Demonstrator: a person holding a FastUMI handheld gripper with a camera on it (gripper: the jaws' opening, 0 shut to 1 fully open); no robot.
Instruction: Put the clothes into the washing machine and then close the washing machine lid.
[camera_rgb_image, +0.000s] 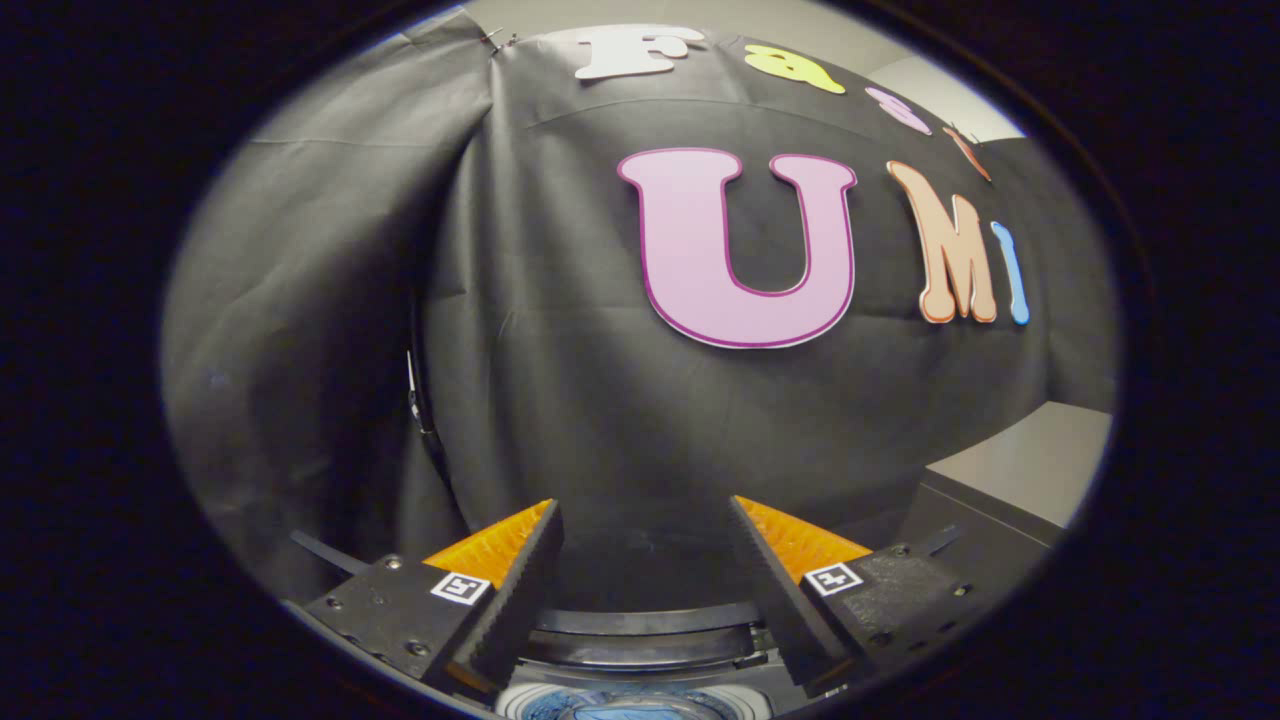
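My gripper (645, 520) is open, its two fingers spread wide with nothing between them, held up facing the black cloth wall. Below and between the fingers lies the top of the washing machine (640, 640), its dark curved rim running from finger to finger. At the very bottom a round opening with a pale ring shows blue fabric (625, 708) inside the drum. The rest of the machine is hidden under the fingers.
The black cloth wall (560, 350) hangs close ahead, folded at the left. A grey box-like cabinet (1020, 470) stands to the right, beyond the right finger. A thin cable (415, 400) hangs along the cloth on the left.
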